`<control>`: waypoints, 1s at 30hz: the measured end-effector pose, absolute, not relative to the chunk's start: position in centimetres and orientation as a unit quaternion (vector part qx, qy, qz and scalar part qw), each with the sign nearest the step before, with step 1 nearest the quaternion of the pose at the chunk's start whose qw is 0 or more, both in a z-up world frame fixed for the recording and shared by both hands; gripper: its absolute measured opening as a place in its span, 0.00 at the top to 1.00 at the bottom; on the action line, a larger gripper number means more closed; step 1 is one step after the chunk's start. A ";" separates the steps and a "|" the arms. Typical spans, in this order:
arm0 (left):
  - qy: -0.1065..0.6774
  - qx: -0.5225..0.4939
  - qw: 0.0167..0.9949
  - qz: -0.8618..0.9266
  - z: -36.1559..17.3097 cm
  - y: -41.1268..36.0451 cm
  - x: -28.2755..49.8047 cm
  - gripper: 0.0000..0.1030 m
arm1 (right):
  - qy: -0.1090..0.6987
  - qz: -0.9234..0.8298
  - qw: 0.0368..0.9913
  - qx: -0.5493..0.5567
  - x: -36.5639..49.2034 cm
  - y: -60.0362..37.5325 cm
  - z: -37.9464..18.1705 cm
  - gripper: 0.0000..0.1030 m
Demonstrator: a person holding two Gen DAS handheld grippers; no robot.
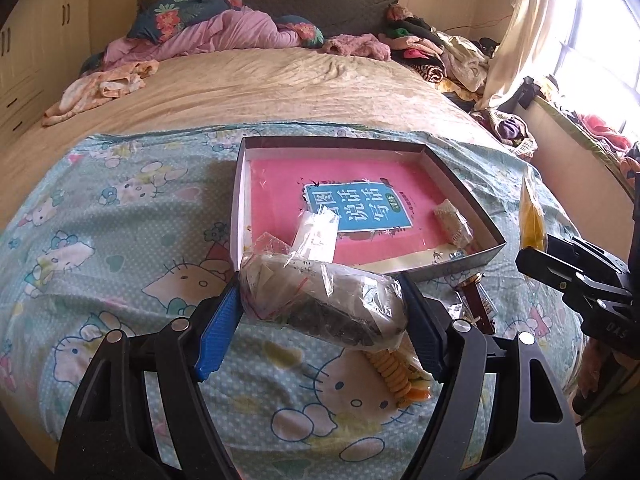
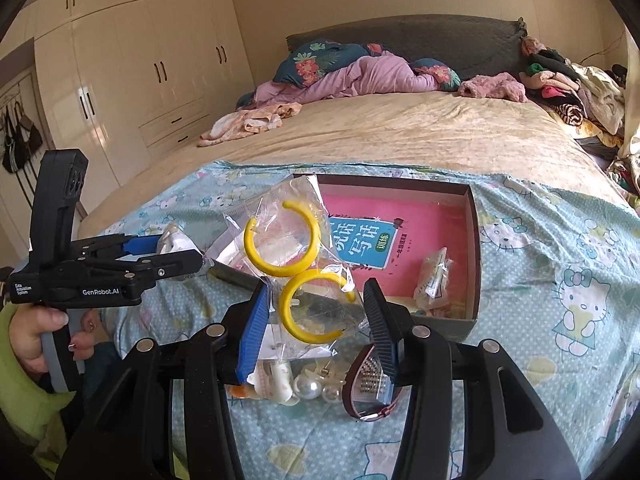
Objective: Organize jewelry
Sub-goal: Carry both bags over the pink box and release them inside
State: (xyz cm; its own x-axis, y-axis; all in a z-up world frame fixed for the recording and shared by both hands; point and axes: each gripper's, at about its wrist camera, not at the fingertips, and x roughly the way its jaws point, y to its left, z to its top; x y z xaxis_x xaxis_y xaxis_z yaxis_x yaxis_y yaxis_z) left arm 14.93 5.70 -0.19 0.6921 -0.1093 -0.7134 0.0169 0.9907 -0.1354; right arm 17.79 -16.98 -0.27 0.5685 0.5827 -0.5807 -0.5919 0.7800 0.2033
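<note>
- The left tool is clamped wide across a bulky clear bag stuffed with smaller packets, held above the bed just short of the box. The pads press on soft plastic, so the bag could squirm out and land on the sheet instead of in the box.
- The right tool is closed partway on a thin clear bag with two yellow hoops, also in the air near the box. The film looks slick and crumpled; a loose pinch may let it slide, or the hoops may shift and tip it.
- Both tools hang close together at the box's near edge. Going in at once, they could bump, or a bag could catch on the rim and drag the box.
- Loose pearls, a watch and other small pieces lie on the sheet right under the right tool; a low pass could scatter them.
- A packet already lies in the box; a dropped bag may bury it.
</note>
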 end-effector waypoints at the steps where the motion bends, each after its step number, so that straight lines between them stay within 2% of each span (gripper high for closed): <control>1: 0.391 -0.059 0.918 -0.034 -0.2 5.7 15.1 0.35 | 0.325 0.330 0.886 -0.006 18.0 -17.0 -0.3 0.56; 30: 0.431 -0.059 0.899 -0.038 -2.6 4.4 21.9 0.35 | 0.351 0.299 0.887 0.012 25.0 -17.8 -2.4 0.56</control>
